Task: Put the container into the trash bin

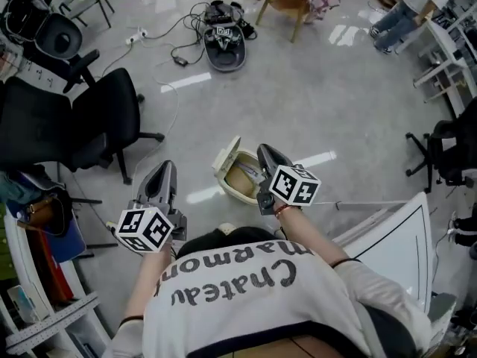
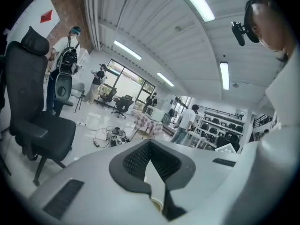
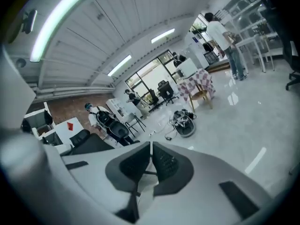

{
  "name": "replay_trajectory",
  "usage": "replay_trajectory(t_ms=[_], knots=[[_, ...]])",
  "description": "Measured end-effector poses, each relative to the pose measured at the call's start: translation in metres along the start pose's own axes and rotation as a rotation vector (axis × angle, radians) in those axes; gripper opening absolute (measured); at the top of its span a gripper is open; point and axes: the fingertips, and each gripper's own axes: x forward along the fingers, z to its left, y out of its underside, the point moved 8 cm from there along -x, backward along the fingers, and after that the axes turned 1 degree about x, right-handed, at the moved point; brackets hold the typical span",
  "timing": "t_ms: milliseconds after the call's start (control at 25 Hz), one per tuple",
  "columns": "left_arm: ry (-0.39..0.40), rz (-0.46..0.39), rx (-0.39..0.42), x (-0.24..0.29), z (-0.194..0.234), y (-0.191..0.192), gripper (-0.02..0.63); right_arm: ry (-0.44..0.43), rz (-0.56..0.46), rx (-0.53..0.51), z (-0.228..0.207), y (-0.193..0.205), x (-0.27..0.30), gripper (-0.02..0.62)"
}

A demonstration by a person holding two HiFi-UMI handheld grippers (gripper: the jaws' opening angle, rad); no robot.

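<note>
"Head view, biggest thing first: what do we see?"

"The grey floor (image 1: pixel 313 103) fills most of it. A black office chair (image 1: pixel 104 118) stands at its left side, and a tangle of cables (image 1: pixel 182 39) lies near the far edge."

"And the trash bin?"

"The trash bin (image 1: pixel 237 192) is on open floor just in front of us, well apart from the chair. Its lid (image 1: pixel 226 155) is tipped up and back on the left."

"Where are our tools?"

"Our right gripper (image 1: pixel 262 151) hangs over the bin's open mouth. Our left gripper (image 1: pixel 167 167) is off to the bin's left, over bare floor."

"How do the jaws stand?"

"In the left gripper view, the left gripper (image 2: pixel 151 142) has its tips meeting and nothing between them. In the right gripper view, the right gripper (image 3: pixel 151 144) is the same, closed at the tips and empty."

"So where is the container?"

"There is something tan inside the bin, below the right gripper. We think that is the container (image 1: pixel 242 177), but it is too small for us to be sure."
</note>
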Motion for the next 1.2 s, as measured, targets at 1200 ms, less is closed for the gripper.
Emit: replay_trajectory(t_ms=[1200], knots=[[0.358,-0.199,0.086,-0.116,0.055,-0.146,0.023,0.044,-0.358,-0.271,0.249,-0.027,-0.082,0.035]])
